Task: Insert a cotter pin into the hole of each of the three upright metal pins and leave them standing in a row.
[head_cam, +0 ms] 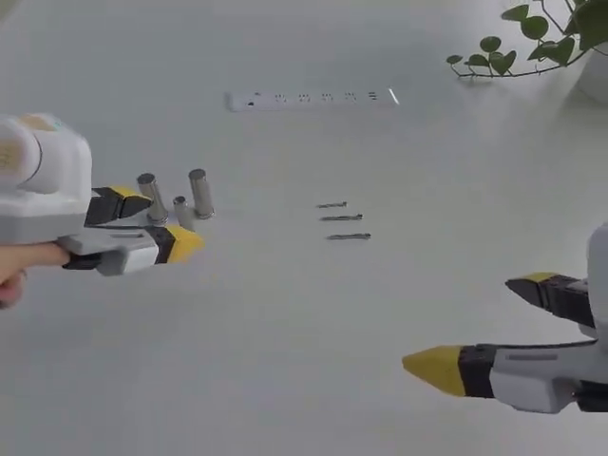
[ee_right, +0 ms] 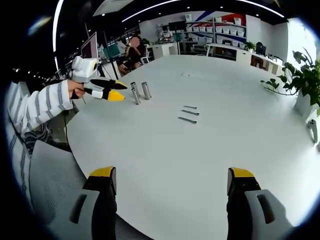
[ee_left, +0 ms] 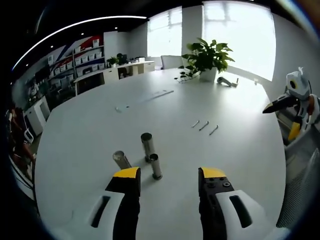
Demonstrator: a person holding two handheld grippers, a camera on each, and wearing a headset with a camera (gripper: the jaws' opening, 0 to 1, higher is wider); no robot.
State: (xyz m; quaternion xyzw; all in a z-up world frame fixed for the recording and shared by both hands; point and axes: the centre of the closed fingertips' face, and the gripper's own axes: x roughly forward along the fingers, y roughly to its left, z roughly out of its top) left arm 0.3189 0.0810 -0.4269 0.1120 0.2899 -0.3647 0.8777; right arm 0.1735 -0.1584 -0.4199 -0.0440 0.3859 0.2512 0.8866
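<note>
broadly, the white table (head_cam: 285,380) carries everything, with a potted plant (head_cam: 546,38) at its far right and a power strip (head_cam: 313,98) lying along the far side. the left gripper (head_cam: 171,223) is held low at the left, jaws wide and holding nothing. the right gripper (head_cam: 461,323) hovers at the near right, jaws also wide and empty. the three metal pins (head_cam: 199,193) stand just ahead of the left gripper's tips, in a loose cluster rather than a row. the three cotter pins (head_cam: 342,218) lie flat side by side between the two grippers, well apart from the metal pins, none inserted. their long axes run left to right in the head view, roughly towards the metal pins. in the right gripper view they lie ahead and crosswise, so i judge the right hand free to fetch one, probably rolling first so its jaws close across the shank.
</note>
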